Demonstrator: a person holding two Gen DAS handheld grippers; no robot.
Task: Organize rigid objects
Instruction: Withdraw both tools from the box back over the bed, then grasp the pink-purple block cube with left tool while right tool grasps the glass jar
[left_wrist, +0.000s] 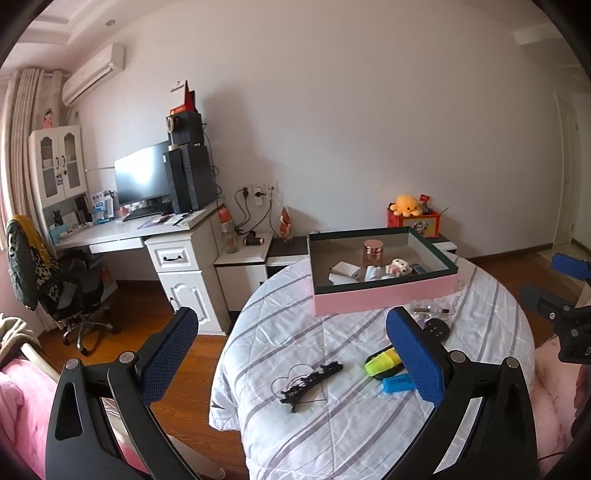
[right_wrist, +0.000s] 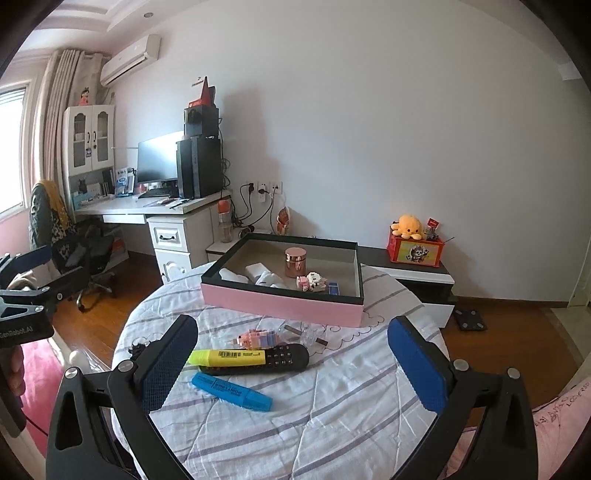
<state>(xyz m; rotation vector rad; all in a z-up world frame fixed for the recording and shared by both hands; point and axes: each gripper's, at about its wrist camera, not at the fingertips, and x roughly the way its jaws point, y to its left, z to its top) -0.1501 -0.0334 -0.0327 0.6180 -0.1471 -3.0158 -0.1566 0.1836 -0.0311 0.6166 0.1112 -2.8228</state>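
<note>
A pink box (right_wrist: 280, 304) with a dark rim stands at the far side of the round cloth-covered table (right_wrist: 332, 424); it also shows in the left wrist view (left_wrist: 384, 295). It holds a copper jar (right_wrist: 295, 262), white items and a small block figure. On the cloth lie a yellow highlighter (right_wrist: 229, 357) on a black remote (right_wrist: 280, 360), a blue highlighter (right_wrist: 232, 391), a pink block toy (right_wrist: 258, 338) and a clear glass piece (right_wrist: 310, 334). A black hair clip (left_wrist: 310, 380) lies at the left. My left gripper (left_wrist: 291, 354) and right gripper (right_wrist: 291, 365) are open and empty above the cloth.
A white desk (left_wrist: 122, 232) with a monitor and computer tower stands at the left, with an office chair (left_wrist: 55, 280) beside it. A low cabinet (right_wrist: 417, 277) behind the table carries a red box with a yellow plush. Wooden floor surrounds the table.
</note>
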